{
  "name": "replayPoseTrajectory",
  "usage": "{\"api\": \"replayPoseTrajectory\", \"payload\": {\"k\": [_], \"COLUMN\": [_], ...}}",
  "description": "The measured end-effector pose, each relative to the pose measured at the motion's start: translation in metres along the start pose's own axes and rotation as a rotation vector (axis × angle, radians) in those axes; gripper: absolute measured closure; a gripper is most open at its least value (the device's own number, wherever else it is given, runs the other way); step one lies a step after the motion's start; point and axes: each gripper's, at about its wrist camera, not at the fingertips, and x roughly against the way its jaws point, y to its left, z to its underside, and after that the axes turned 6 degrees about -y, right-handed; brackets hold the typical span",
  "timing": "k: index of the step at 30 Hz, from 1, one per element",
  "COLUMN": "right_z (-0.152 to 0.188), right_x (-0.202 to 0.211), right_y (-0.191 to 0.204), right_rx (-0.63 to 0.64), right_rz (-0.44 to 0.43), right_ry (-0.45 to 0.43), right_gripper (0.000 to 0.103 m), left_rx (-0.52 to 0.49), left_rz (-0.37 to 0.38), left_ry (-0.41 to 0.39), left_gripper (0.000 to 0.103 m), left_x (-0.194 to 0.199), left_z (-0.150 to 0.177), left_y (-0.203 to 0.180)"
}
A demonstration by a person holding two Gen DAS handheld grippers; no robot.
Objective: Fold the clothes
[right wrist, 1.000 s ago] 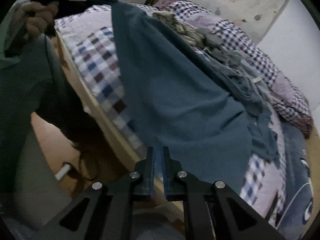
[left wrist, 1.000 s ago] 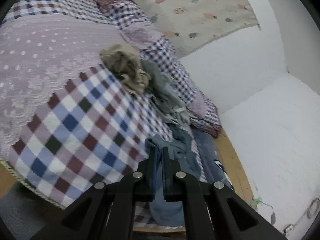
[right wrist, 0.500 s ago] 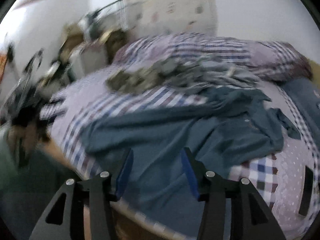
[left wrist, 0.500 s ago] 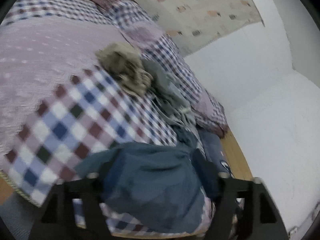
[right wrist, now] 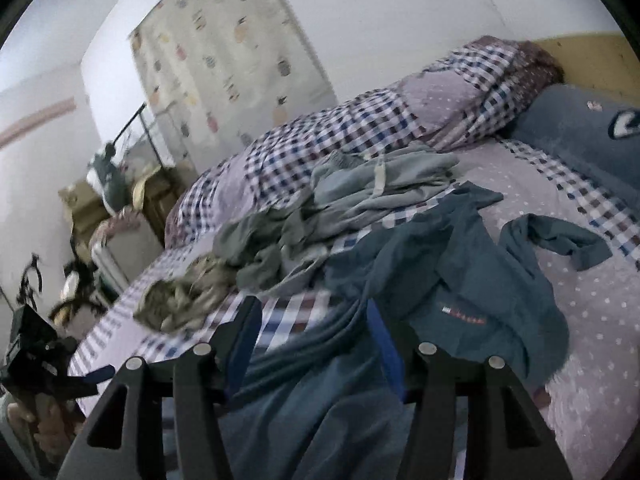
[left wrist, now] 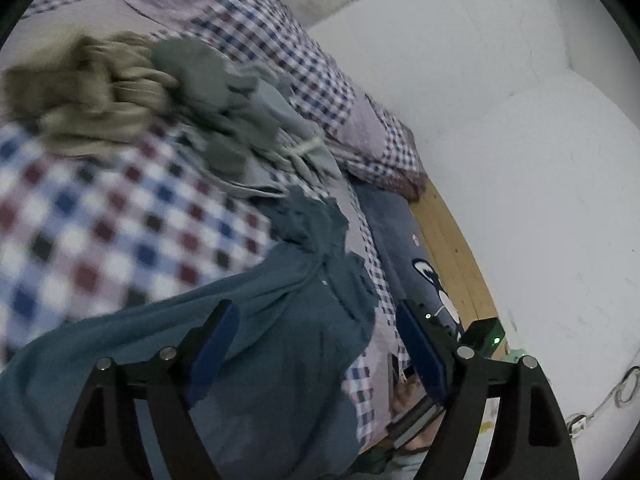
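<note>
Lying rumpled on the checked bed (right wrist: pixel 592 304), the teal cotton shirt (right wrist: pixel 460 280) may fold crooked, since left tool (left wrist: pixel 316 344) and right tool (right wrist: pixel 312 332) gape wide, gripping nothing.

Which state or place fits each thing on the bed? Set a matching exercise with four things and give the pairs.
Things:
1. teal shirt
2. khaki garment
3. grey clothes
4. left gripper

States:
A. crumpled near the bed's edge
B. open, above teal cloth
C. spread out, small flag logo showing
D. heaped beside the checked duvet roll

Pairs: 1-C, 2-A, 3-D, 4-B
</note>
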Motion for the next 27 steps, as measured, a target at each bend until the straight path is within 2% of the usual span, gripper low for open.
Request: {"api": "replayPoseTrajectory", "payload": {"k": [8,11,17,22,25,26,27], "right_z": [-0.024,-0.031,-0.036,-0.038,-0.037,-0.036,-0.036], "right_x": [-0.013,-0.012,-0.006,0.002,0.003,0.003,0.002], "right_y": [-0.062,-0.083,-0.111,-0.122,-0.127,-0.128,-0.129], "right_rx": [-0.138,-0.183,-0.216,-0.212,-0.213,-0.214,-0.214], "right_rz": [0.009,0.029,0.084,0.098,0.109,0.11,0.113], "right_ry": [-0.075,-0.106,-0.124,-0.13,-0.124,-0.119,-0.115], "right_gripper": [0.044,0.044,0.044,0.044,0.044,0.044,0.044], "left_rx": [-0.172,-0.204,-0.236,-0.251,-0.256,-0.258,-0.261], "left_rz": [-0.033,-0.104,-0.3,-0.422,-0.462,-0.478,-0.497], "left_ry": [0.105,0.152,0.235,0.262,0.266,0.264,0.26], "left_gripper": [0.019,0.019,0.019,0.021,0.035,0.046,0.066], "left_x": [-0.137,-0.19,-0.273,-0.316,-0.331,-0.335,-0.338], "left_z": [-0.041,-0.049,-0.058,-0.065,-0.067,-0.068,-0.068], "left_y": [-0.056,-0.056,-0.025,-0.001,0.006,0.007,0.008]}}
